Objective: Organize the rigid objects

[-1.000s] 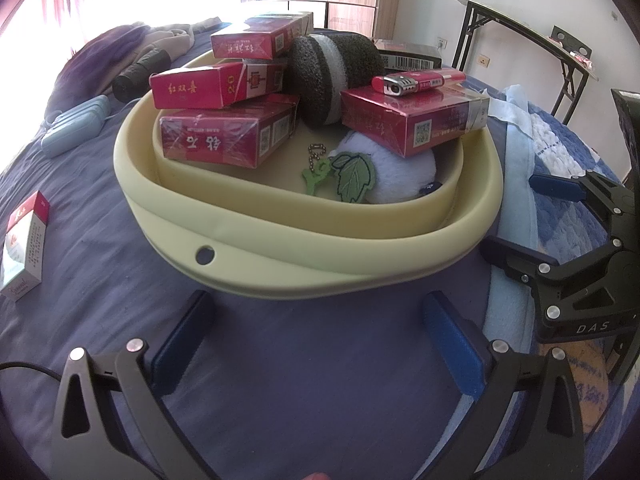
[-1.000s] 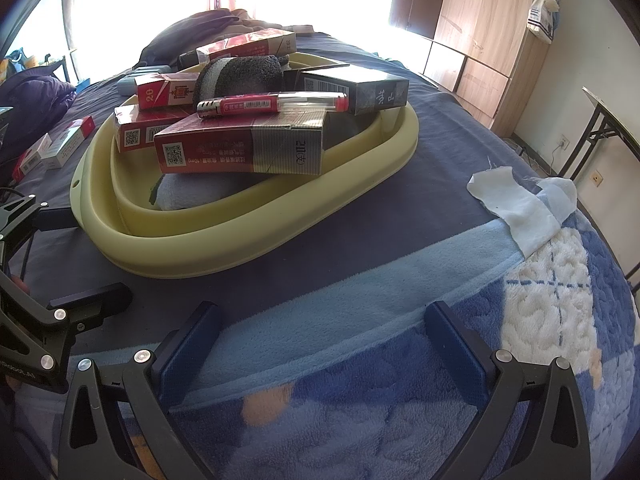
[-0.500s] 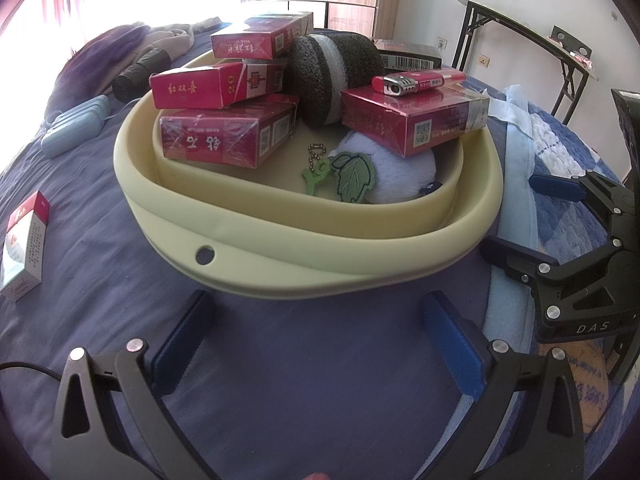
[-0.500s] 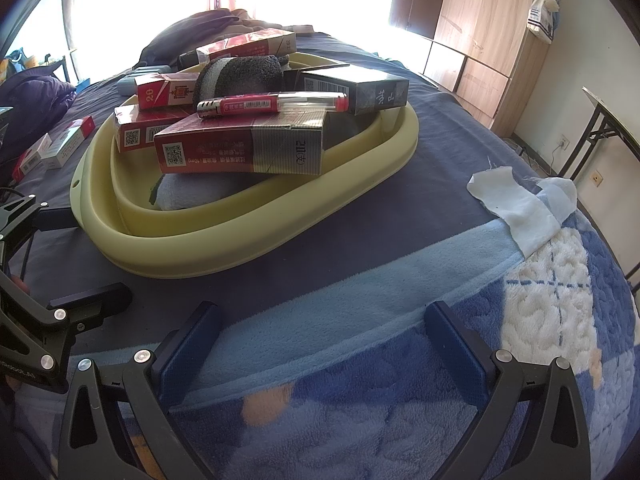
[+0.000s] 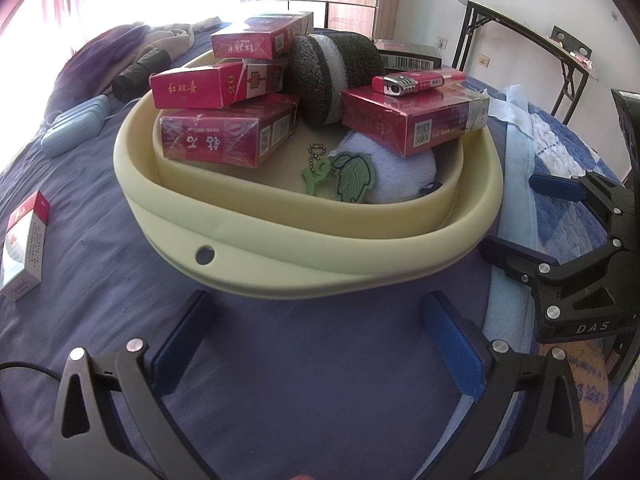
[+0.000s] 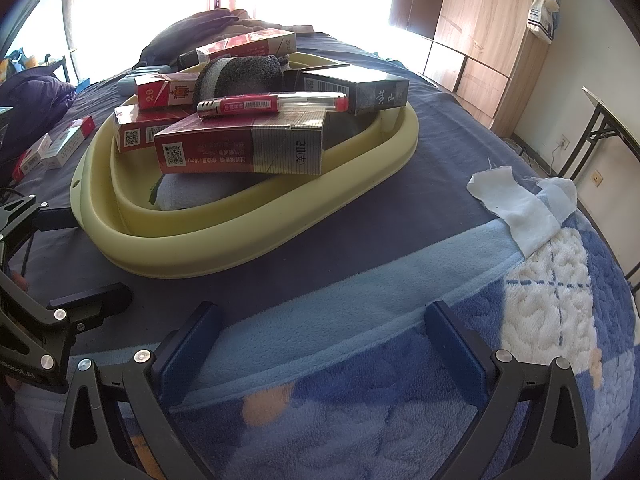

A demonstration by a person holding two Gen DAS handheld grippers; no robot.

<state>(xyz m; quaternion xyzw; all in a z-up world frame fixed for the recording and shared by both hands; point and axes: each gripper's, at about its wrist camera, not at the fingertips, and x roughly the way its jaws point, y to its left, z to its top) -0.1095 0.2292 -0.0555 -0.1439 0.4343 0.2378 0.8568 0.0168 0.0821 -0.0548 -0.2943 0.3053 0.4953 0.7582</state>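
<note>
Both tongs, left [image 5: 320, 340] and right [image 6: 324, 344], gape empty; best approach the loose pack [image 5: 24, 246] squarely, then basin [image 5: 280, 256].

Pale yellow-green basin [image 5: 280, 236] full of red packs on a navy bedspread [image 5: 280, 380].

Inside the basin, the cigarette packs [image 5: 228, 136] are deep red with gold lettering; one at the far right is black and grey [image 6: 360, 90]. A red lighter [image 5: 420, 82] with a silver head and clear end tops a red pack. The sponge [image 5: 332, 68] is dark grey with a white band. A green leaf charm [image 5: 354, 176] lies on a pale lilac plush [image 5: 400, 176]. The blanket [image 6: 540, 320] is light blue, with blue and cream checks. At near left, a white and red pack [image 5: 24, 252]. Both gripper pads [image 5: 452, 340] are blue on black frames.
</note>
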